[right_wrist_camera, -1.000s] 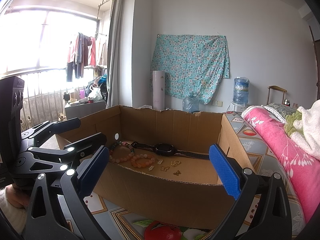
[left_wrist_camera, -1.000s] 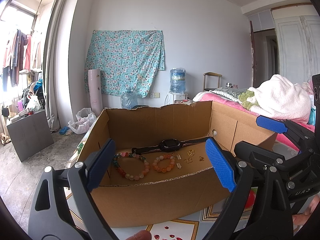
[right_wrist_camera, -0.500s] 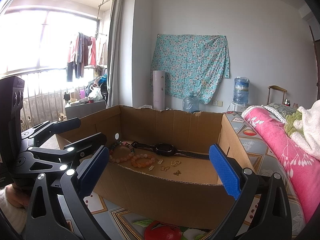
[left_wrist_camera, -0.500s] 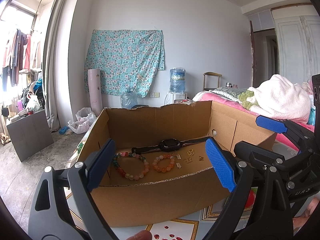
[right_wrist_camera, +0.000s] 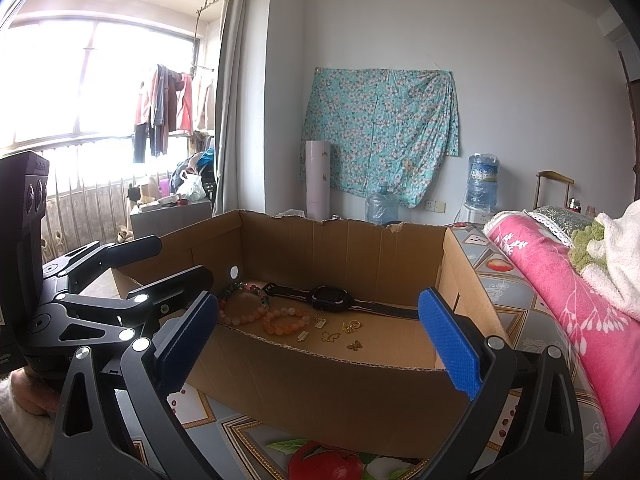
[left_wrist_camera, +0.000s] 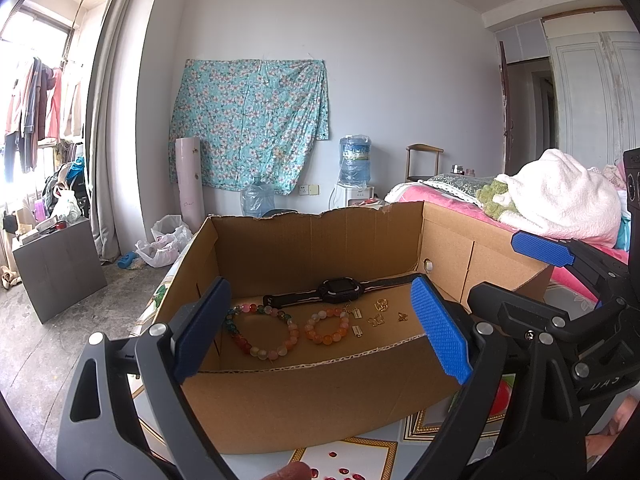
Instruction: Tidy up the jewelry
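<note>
Cardboard forms a shallow open box that sits on a surface covered with a patterned cloth, and all the jewelry lies on the box floor. Going from left to right in the left wrist view, a large bracelet of mixed green, pink and pale beads lies nearest the left wall, and just beside it is a smaller bracelet of orange beads. Behind both, along the back wall, a black watch lies flat with its strap stretched out. To the right of the orange bracelet are two small rectangular gold charms, then a gold butterfly outline, a gold ring behind it, and a small gold butterfly charm farthest right. The left tongs are held in front of the box's near wall, released, with their blue pads wide apart and nothing between them. The right tongs are likewise released and empty, spread in front of the near wall; in the left wrist view they show at the right, over the box's right corner. A pink blanket covers the bed to the right of the box.
</note>
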